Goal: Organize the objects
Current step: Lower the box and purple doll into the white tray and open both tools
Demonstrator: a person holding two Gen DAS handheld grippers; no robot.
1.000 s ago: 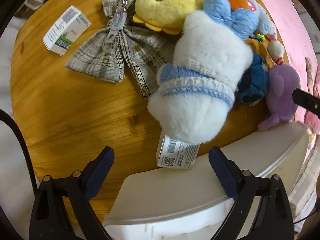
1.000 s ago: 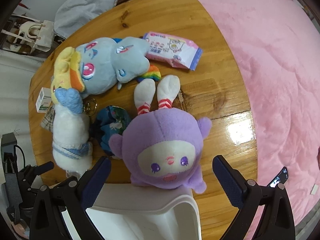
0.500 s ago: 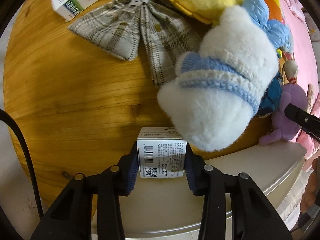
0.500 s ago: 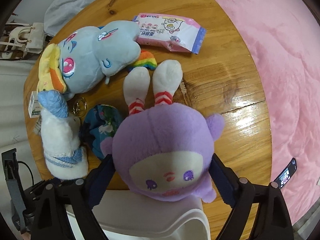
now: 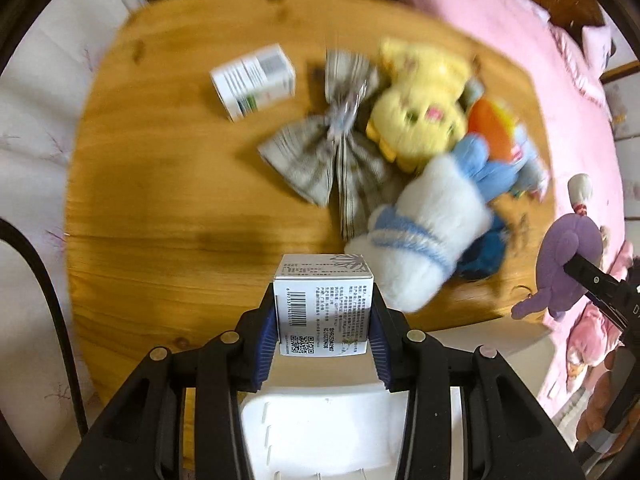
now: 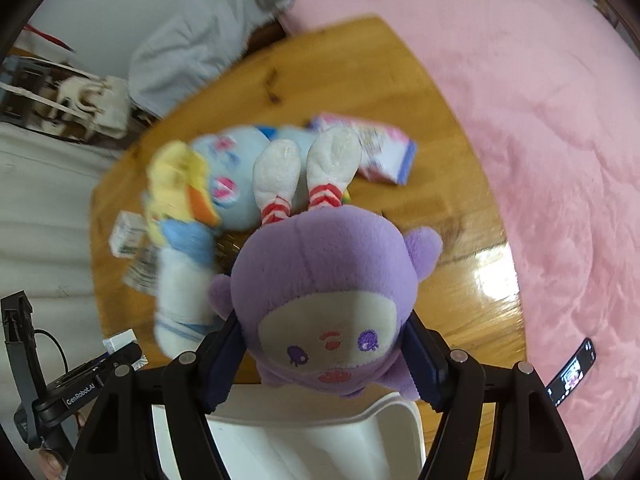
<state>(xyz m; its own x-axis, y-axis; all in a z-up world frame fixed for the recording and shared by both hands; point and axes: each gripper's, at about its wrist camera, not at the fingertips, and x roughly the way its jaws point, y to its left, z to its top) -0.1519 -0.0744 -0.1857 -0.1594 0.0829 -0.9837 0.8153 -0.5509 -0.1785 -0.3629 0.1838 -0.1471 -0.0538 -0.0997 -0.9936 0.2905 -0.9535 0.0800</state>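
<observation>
A small white carton [image 5: 325,307], printed with a barcode and a QR code, is clamped between the jaws of the left gripper [image 5: 324,342] and held above the near edge of the wooden table [image 5: 168,216]. Directly beneath it the white bin [image 5: 320,432] is seen; its near end is cut off by the frame.

A purple plush doll [image 6: 326,300] is gripped at the head by the right gripper [image 6: 326,354], jaws pressed into both sides. The doll is carried face toward the camera, with its white feet [image 6: 308,168] and red-striped ankles pointing away. The white bin [image 6: 300,440] lies below it, its rim partly hidden by the doll and the gripper.

Remaining on the table: a white-and-blue plush [image 5: 428,236], a yellow plush [image 5: 420,108], a plaid fabric bow [image 5: 336,160] with a metal clip, and a second white box [image 5: 254,80]. All are motion-blurred, so print and details cannot be read. A dark blue item [image 5: 486,252] is mostly hidden behind the white plush. In the right wrist view a light blue plush [image 6: 240,176] and a pink packet [image 6: 384,156] are partly covered by the doll's feet.

A pink blanket [image 6: 540,120] adjoins the table. A phone [image 6: 570,372] lies on it.
</observation>
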